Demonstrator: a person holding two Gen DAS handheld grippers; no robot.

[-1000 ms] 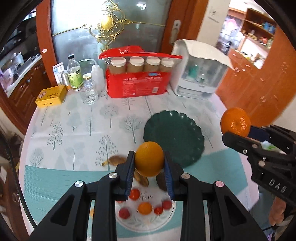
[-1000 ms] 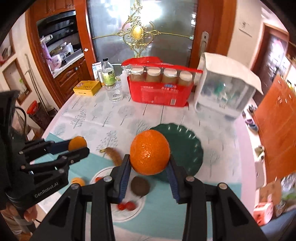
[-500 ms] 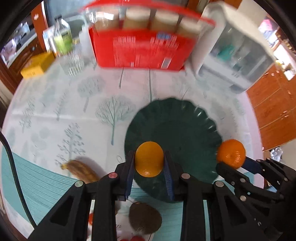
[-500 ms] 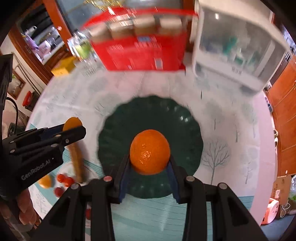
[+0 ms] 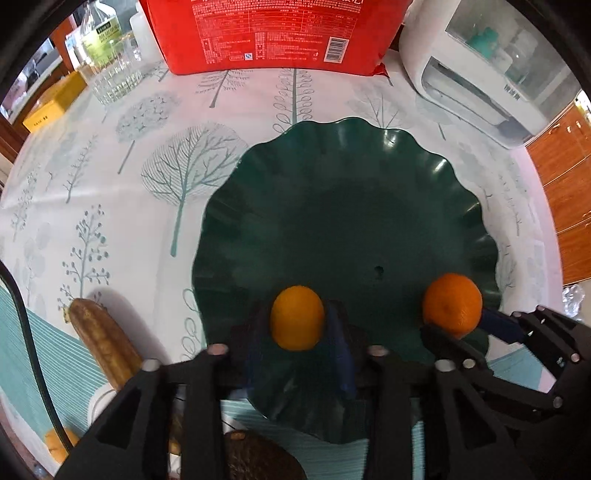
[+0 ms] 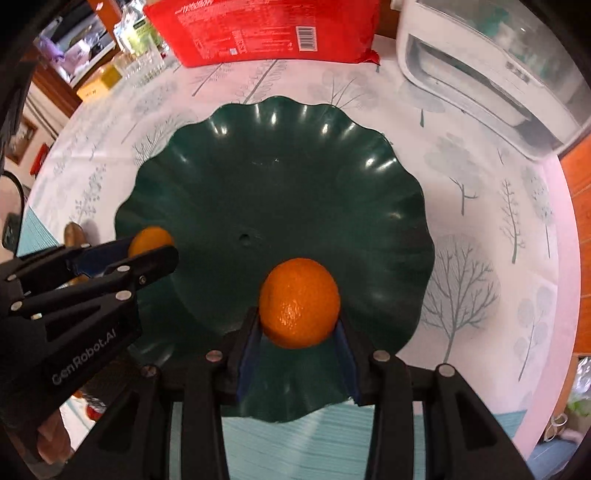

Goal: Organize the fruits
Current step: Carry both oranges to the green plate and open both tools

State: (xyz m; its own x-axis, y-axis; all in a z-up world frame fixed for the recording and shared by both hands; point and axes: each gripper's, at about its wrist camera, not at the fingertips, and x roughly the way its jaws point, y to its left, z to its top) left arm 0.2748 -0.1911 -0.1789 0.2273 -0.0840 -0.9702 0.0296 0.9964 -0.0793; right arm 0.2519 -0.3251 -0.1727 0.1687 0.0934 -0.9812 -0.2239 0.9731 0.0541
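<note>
Two oranges (image 5: 297,317) (image 5: 452,304), one green plate (image 5: 332,206), two grippers (image 5: 297,332) (image 6: 297,332), one red bag (image 5: 273,33), one white appliance (image 5: 487,66), one glass (image 5: 114,74), one bottle (image 5: 98,31), one yellow box (image 5: 51,105).

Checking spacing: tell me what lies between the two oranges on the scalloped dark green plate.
Only bare plate separates the smaller orange from the bigger orange, per the left wrist view.

Dark green scalloped plate (image 6: 280,155); two orange citrus fruits (image 6: 299,302) (image 5: 297,317); white tablecloth (image 5: 110,177) printed with teal trees; red package (image 5: 273,33).
</note>
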